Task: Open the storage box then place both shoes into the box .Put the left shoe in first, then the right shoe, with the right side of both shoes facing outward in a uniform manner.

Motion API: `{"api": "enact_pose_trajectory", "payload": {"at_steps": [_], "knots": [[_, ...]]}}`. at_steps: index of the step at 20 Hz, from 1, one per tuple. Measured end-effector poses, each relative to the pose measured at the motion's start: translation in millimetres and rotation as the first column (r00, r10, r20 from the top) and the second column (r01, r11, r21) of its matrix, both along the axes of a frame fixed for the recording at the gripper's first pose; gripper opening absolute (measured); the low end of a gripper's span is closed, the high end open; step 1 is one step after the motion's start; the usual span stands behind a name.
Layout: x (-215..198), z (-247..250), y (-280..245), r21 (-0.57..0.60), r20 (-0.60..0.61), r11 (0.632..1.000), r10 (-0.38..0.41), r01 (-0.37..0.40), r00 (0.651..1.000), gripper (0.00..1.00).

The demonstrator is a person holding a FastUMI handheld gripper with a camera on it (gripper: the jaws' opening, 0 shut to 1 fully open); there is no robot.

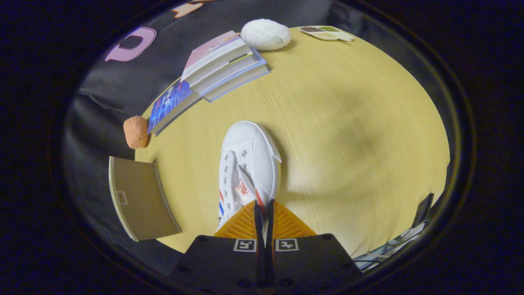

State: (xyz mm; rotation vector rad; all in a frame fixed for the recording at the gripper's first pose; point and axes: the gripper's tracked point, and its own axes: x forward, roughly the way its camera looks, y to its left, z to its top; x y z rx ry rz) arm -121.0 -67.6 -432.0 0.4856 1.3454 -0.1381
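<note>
A white canvas shoe (248, 168) with red and blue side stripes and a red mark on its tongue hangs over the yellow table (348, 123), toe pointing away from me. My gripper (264, 205) is shut on the shoe's collar edge near the heel, fingers pressed close together on the fabric. The heel end is hidden behind the fingers. A tan flat panel (137, 196), which looks like the storage box's opened lid or side, lies left of the shoe at the table's edge.
A stack of books (223, 65) and a blue book (172, 104) lie beyond the shoe on the left. An orange ball (136, 132) sits by the blue book, a white round object (266, 35) and a small sectioned tray (327, 32) at the far edge.
</note>
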Motion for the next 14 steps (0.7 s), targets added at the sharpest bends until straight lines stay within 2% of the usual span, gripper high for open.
{"api": "enact_pose_trajectory", "payload": {"at_steps": [2,5,14], "knots": [[5.4,9.9,22.2,0.056,0.008,0.998,-0.02,0.019,1.0,0.03],[16.7,28.3,62.6,0.136,0.024,0.991,-0.011,0.007,1.0,0.03],[69.1,121.7,203.0,0.317,0.166,0.938,0.091,-0.141,0.982,0.02]]}}
